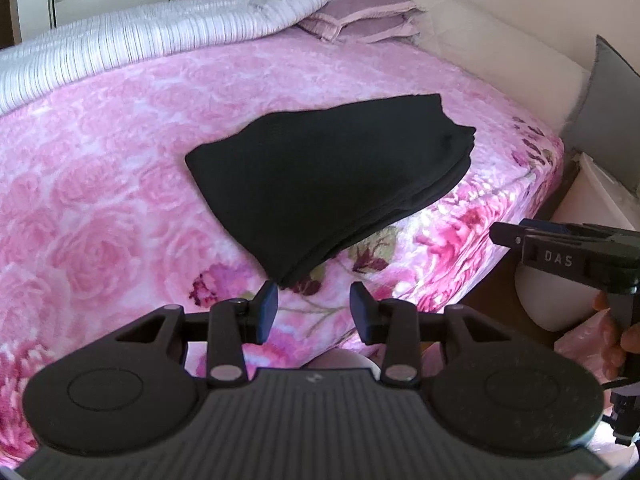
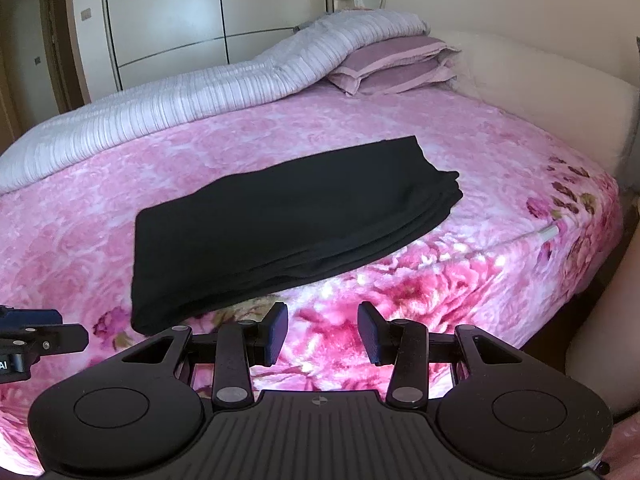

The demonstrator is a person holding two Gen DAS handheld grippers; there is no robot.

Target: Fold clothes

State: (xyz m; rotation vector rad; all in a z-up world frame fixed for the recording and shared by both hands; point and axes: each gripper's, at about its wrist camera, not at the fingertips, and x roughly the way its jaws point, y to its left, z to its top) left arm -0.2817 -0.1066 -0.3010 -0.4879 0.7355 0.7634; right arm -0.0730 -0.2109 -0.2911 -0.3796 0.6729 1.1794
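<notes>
A black garment (image 1: pixel 328 184) lies folded into a flat stack of layers on the pink rose-patterned bedspread (image 1: pixel 100 200), near the bed's front corner. My left gripper (image 1: pixel 314 308) hovers just short of the garment's nearest corner, jaws apart with nothing between them. In the right wrist view the same garment (image 2: pixel 288 228) spreads across the bed, and my right gripper (image 2: pixel 322 330) hangs over the bed's edge below it, open and empty. The right gripper's fingers (image 1: pixel 516 236) also show at the right edge of the left wrist view, held by a hand.
A white ribbed quilt (image 2: pixel 168 116) is bunched along the far side of the bed, with purple pillows (image 2: pixel 396 64) by the cream headboard (image 2: pixel 540 76). White wardrobe doors (image 2: pixel 192 12) stand behind. A grey cushion (image 1: pixel 604 108) and white furniture (image 1: pixel 592 200) sit beside the bed.
</notes>
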